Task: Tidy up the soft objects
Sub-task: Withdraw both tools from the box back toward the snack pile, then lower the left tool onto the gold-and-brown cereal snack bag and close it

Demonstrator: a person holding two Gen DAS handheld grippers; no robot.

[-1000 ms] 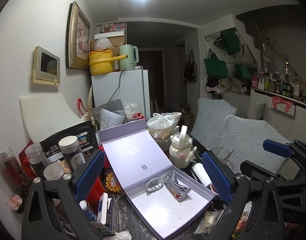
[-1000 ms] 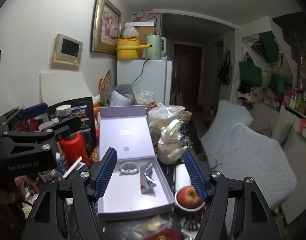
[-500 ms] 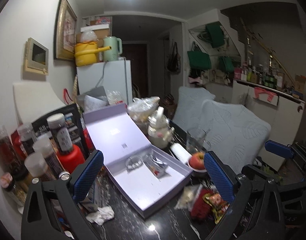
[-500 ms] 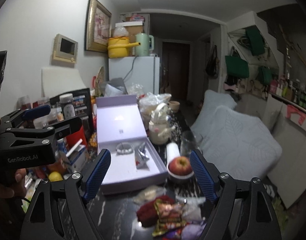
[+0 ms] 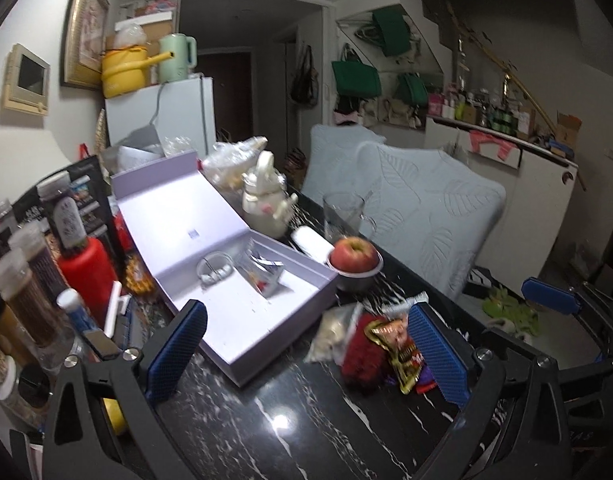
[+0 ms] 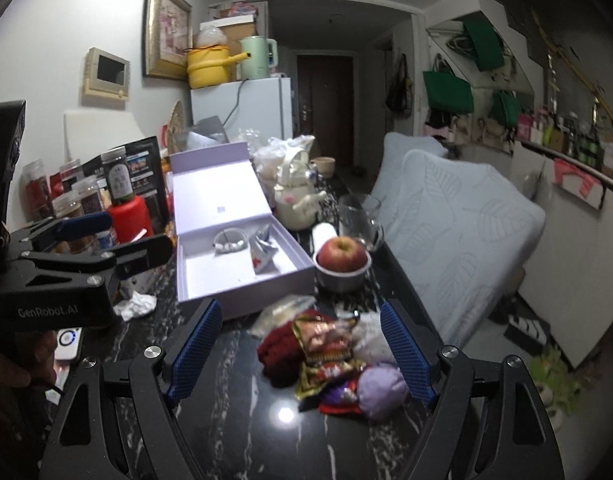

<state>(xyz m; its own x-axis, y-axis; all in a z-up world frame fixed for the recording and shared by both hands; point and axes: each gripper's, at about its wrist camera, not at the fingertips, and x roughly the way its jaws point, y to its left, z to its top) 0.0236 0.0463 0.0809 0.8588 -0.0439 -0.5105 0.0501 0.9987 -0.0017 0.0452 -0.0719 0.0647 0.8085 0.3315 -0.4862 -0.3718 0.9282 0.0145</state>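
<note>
Left tongs (image 5: 304, 350): spread wide, nothing between the blue pads; they hang over the dark marbled surface (image 5: 266, 420), with the corner of the open lilac cardboard box (image 5: 242, 312) just ahead of the left pad.

Right tongs (image 6: 300, 350): also spread wide and holding nothing, pointed straight at the heap.

Soft things: a small heap on the surface near its right edge, in front of the box and the red apple in a grey metal bowl (image 6: 341, 258). It holds a dark red knitted bundle (image 6: 278, 350), a pale lilac woolly ball (image 6: 380, 384), a crinkled gold-and-red snack wrapper (image 6: 324, 344) lying across the top, and a clear bag of pale contents (image 6: 284, 308) at the far side.

Key relation: in the right wrist view the heap lies between the two pads, the red bundle toward the left pad and the lilac ball close to the right pad. In the left wrist view the same heap (image 5: 362, 356) sits off to the right, partly behind the right pad. The right tongs look the nearer and better lined up.

Long axis: the heap seems to run from far-left to near-right, roughly across the right tongs' opening; the blur leaves this uncertain.

Likely next move: lower the right tongs onto one soft item, probably the red bundle or the lilac ball.

Risk: the wrapper on top may get pinched along with it.
</note>
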